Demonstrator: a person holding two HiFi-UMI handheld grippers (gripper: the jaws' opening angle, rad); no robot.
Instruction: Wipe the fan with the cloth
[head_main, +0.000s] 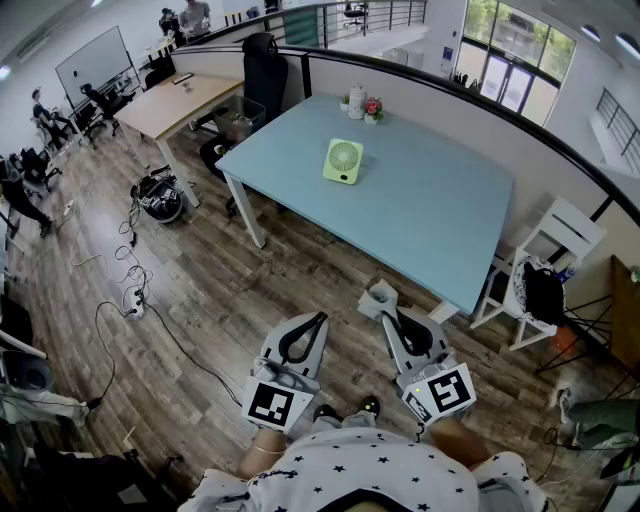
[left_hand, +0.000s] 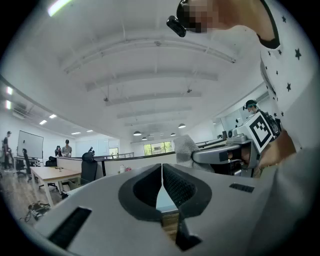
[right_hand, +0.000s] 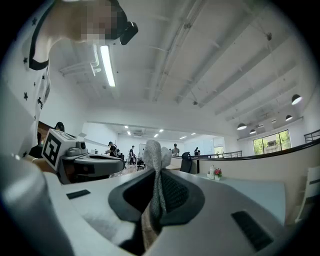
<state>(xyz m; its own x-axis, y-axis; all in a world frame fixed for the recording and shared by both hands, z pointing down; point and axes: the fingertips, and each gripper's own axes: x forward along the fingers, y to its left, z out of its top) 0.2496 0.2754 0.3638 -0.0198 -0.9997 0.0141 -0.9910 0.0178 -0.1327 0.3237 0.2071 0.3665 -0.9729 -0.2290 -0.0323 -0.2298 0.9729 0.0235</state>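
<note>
The right gripper (right_hand: 158, 186) is clamped tight on a grey cloth (right_hand: 158, 156), which sticks up from between its jaws. The left gripper (left_hand: 162, 170) has its jaws pressed together with nothing in them. Both sit low in the head view, over the wooden floor (head_main: 230, 300). The green fan (head_main: 343, 161) stands upright on the pale blue table (head_main: 440, 215) at upper centre, well apart from both.
</note>
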